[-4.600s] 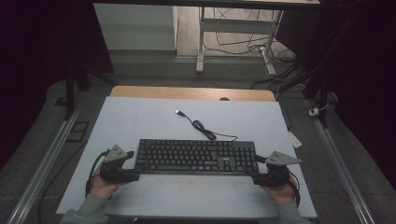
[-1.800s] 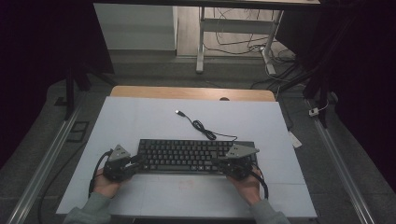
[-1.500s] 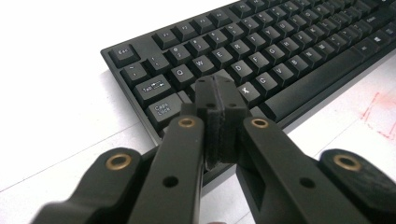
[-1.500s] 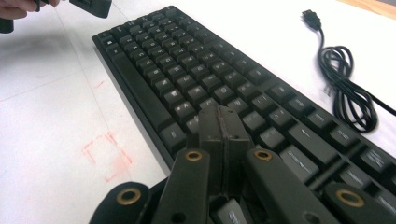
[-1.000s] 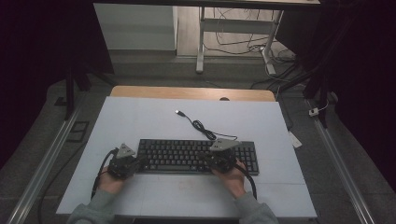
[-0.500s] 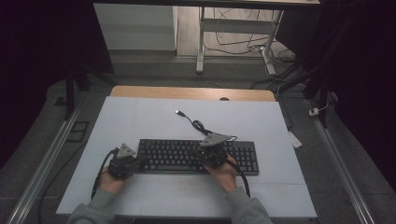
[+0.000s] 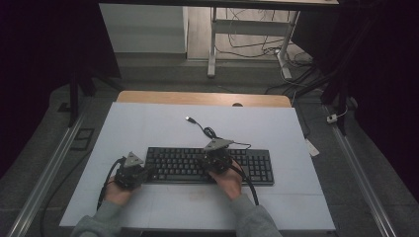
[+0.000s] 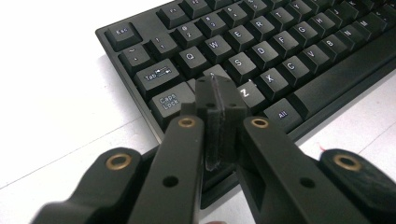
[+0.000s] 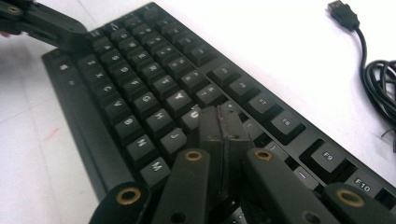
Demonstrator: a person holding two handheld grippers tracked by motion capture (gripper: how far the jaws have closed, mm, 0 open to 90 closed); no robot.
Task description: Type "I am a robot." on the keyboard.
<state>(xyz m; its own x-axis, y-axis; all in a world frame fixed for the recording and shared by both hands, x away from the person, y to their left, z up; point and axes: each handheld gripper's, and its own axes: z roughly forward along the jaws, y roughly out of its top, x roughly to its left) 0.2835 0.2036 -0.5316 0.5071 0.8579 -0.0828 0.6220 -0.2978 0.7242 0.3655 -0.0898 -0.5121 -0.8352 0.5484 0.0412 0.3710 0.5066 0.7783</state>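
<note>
with both tongs pinched shut and empty, left tongs (image 8: 219, 100) over the a key and right tongs (image 9: 223, 123) near the j on the black keyboard (image 7: 210, 165) by the desk's (image 7: 148, 123) near edge, press each key straight down with the joined tips.

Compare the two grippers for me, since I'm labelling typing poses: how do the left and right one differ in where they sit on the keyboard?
The left gripper sits at the keyboard's left end, its tips by the A and Caps Lock keys; the right gripper is over the middle, near J and U. In the high view the left gripper points right along the key rows, while the right gripper points away from the person. Both have their jaws shut with nothing between them.
</note>
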